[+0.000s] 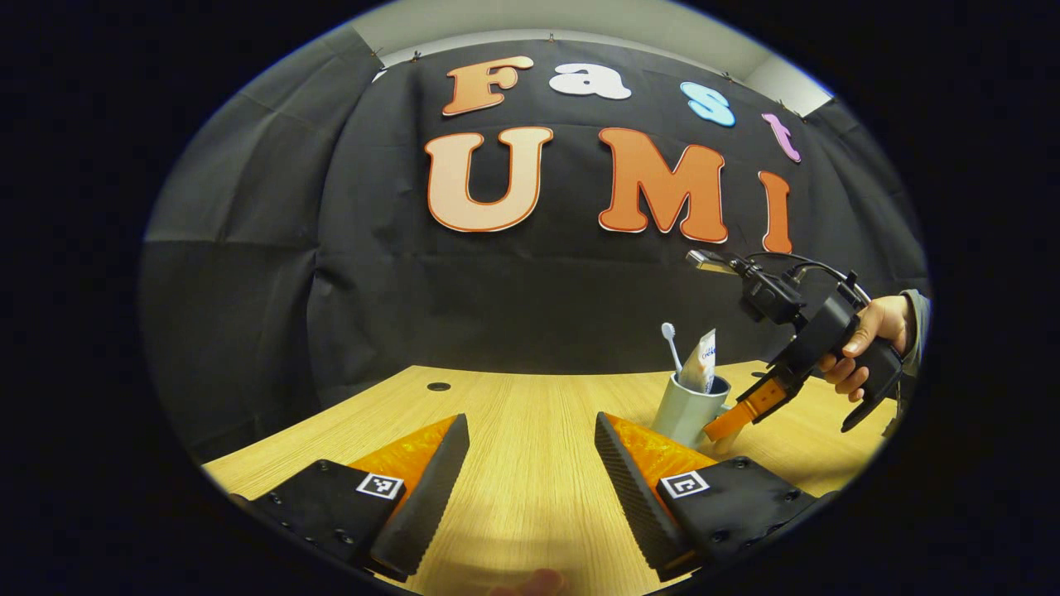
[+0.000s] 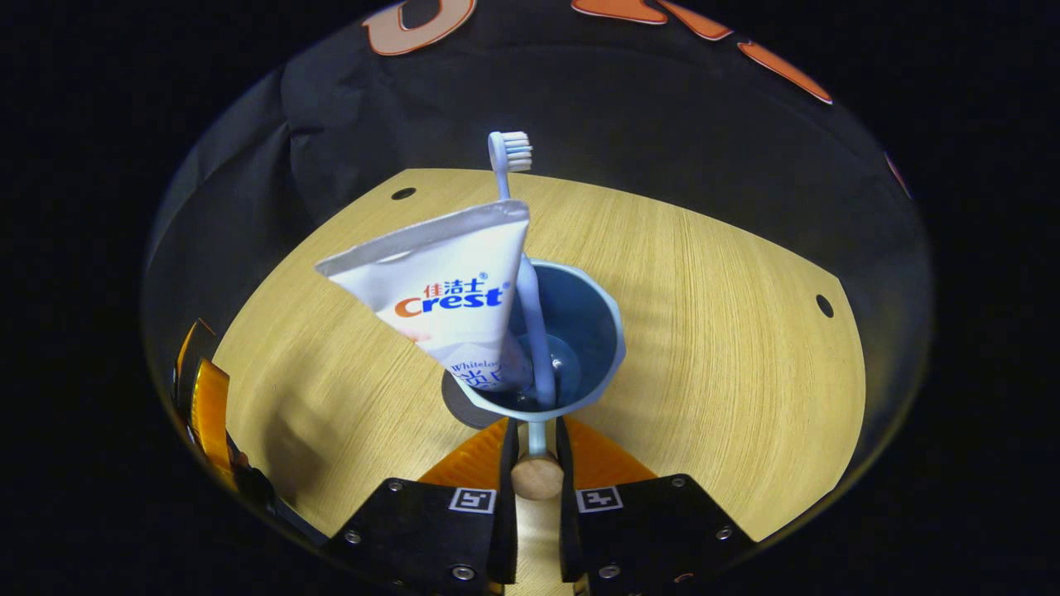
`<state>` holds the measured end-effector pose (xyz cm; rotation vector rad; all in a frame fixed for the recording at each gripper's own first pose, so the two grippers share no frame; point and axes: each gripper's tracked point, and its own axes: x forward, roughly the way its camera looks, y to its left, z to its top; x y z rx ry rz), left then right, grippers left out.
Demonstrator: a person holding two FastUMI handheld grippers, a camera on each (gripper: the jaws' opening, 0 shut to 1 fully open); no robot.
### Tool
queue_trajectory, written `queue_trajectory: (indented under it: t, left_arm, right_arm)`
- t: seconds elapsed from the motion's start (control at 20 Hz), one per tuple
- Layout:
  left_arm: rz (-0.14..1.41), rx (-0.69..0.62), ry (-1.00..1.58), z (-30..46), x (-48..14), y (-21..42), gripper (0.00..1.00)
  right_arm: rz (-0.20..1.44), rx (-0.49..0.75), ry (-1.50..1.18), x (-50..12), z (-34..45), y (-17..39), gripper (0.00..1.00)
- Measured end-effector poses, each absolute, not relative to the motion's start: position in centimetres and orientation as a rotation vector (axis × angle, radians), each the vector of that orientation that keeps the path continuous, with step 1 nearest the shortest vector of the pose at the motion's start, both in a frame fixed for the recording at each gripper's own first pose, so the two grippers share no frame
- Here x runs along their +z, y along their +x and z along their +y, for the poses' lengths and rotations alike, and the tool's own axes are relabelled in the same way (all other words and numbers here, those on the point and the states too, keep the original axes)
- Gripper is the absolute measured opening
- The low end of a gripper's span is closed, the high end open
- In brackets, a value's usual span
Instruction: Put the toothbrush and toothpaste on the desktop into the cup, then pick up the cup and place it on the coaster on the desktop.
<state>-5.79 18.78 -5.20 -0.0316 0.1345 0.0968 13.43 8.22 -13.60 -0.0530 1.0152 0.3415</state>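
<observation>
From my remote station, working left to right in the left gripper view: the left gripper sits low over the wooden desktop with its jaws spread wide and bare wood between them. Right of it stands the cup, upright, with the toothbrush and toothpaste standing inside and rising above its rim. Further right, a hand holds the right gripper, angled down with its fingers at the cup's side.

In the right gripper view, the left gripper's fingers show at the left edge. At centre I look down into the cup. The toothpaste tube leans left, its lower end in the cup and its flat crimped end above the rim. The toothbrush stands beside it, touching it, bristle head up, handle foot at the cup's bottom. A dark round coaster shows under the cup's left edge; I cannot tell whether the cup rests on it. The right gripper is closed narrowly on the cup's handle, both fingers pressed against it.
</observation>
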Motion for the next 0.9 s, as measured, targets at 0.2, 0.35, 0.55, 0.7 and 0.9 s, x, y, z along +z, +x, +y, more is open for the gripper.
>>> queue_trajectory:
  t: [0.2, 0.35, 0.55, 0.7, 0.9]
  left_arm:
    - [0.142, 0.106, -0.035, 19.5, -5.5, -5.8, 0.96]
    - [0.148, 0.112, -0.036, 19.9, -5.9, -5.9, 0.97]
    - [0.16, 0.119, -0.044, 20.3, -6.2, -5.9, 0.97]
    - [0.164, 0.119, -0.043, 20.4, -6.5, -5.8, 0.96]
    - [0.173, 0.116, -0.038, 19.9, -6.7, -5.7, 0.97]
  right_arm:
    - [1.014, 0.358, -0.08, -13.6, 8.1, 13.7, 0.21]
    - [1.028, 0.359, -0.091, -13.6, 8.1, 13.6, 0.2]
    - [1.042, 0.377, -0.12, -13.8, 8.1, 13.5, 0.21]
    - [1.044, 0.396, -0.126, -13.9, 8.1, 13.5, 0.21]
    - [1.058, 0.4, -0.149, -14.0, 7.9, 13.5, 0.21]
